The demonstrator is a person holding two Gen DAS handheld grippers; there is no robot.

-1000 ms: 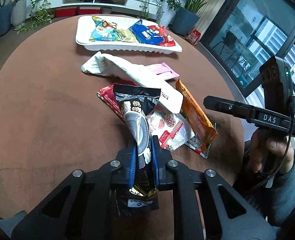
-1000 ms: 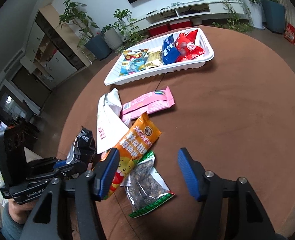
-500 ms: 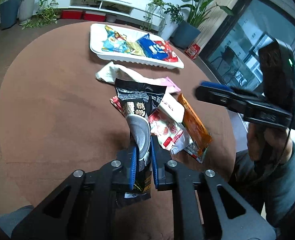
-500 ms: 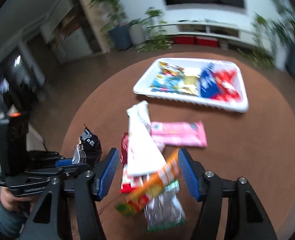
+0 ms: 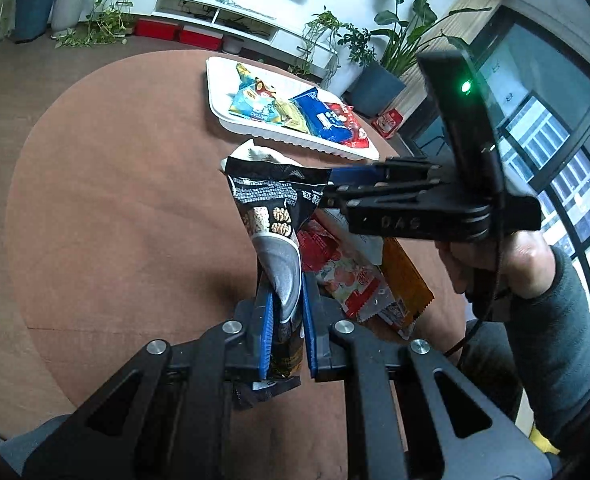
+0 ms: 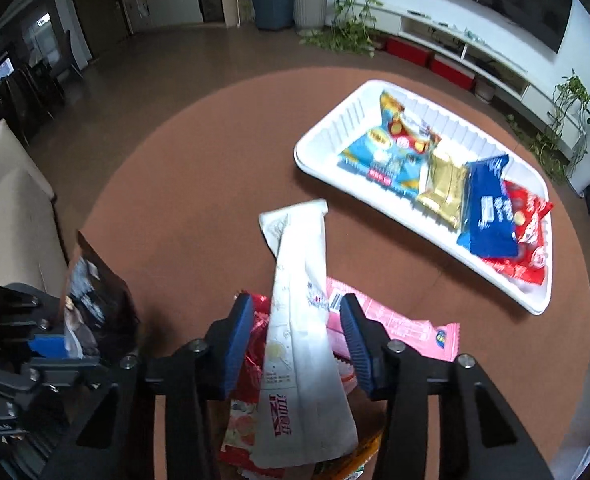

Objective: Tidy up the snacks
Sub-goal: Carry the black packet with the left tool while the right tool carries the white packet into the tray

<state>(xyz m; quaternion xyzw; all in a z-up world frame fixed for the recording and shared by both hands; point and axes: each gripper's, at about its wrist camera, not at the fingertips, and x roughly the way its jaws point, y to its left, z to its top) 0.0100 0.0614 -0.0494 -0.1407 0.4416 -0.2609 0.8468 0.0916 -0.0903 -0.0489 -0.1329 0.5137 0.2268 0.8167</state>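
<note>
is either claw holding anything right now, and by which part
The left claw is shut on the black snack packet, pinching its lower end. The right claw is open, straddling the white packet without gripping it.

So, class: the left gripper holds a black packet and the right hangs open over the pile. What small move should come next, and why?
Probably lower the right gripper and shut it on the white packet: its open jaws straddle that packet, which tops the pile, while the left gripper already clamps the black packet off the table.

Black snack pouch (image 5: 273,208): glossy foil-like film, creased. White packet (image 6: 301,344): matt, paper-like. Tray (image 6: 423,118): white ribbed plastic, smooth. Desk (image 5: 115,216): brown, matt. Left hand-held gripper (image 5: 288,312): black plastic, blue ribbed pads.
</note>
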